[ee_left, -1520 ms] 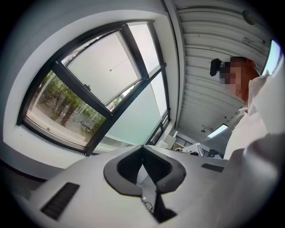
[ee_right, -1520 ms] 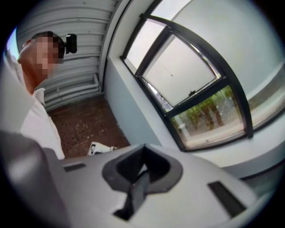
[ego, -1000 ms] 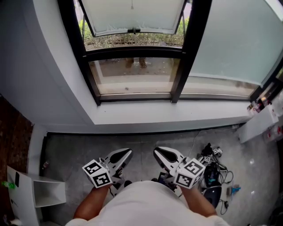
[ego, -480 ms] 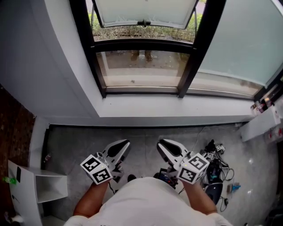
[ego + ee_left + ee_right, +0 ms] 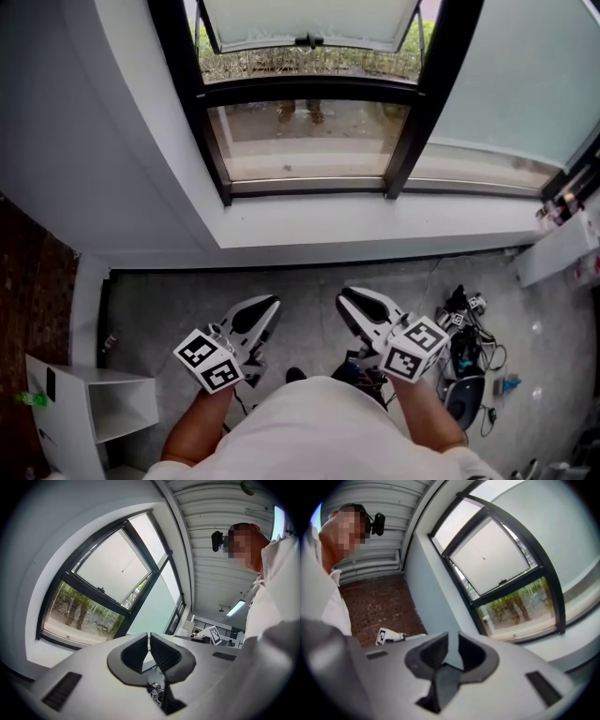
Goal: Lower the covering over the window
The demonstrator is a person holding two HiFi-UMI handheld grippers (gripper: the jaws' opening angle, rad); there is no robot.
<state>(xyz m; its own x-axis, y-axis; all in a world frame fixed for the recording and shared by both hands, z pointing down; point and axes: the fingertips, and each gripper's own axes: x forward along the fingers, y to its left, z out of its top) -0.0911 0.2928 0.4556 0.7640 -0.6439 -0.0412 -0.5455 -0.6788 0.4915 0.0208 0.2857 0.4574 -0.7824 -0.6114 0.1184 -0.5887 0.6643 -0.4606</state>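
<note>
Head view: your left gripper (image 5: 269,306) and right gripper (image 5: 345,298) sit low, well apart from the white covering (image 5: 309,19) up top. Reaching unsighted, you could miss its small pull (image 5: 307,41) or knock the black frame (image 5: 412,103).

Left gripper view: jaws closed, empty — the covering spans only the upper pane.

Right gripper view: jaws slightly parted, empty — the lower glass (image 5: 515,609) is bare.
</note>
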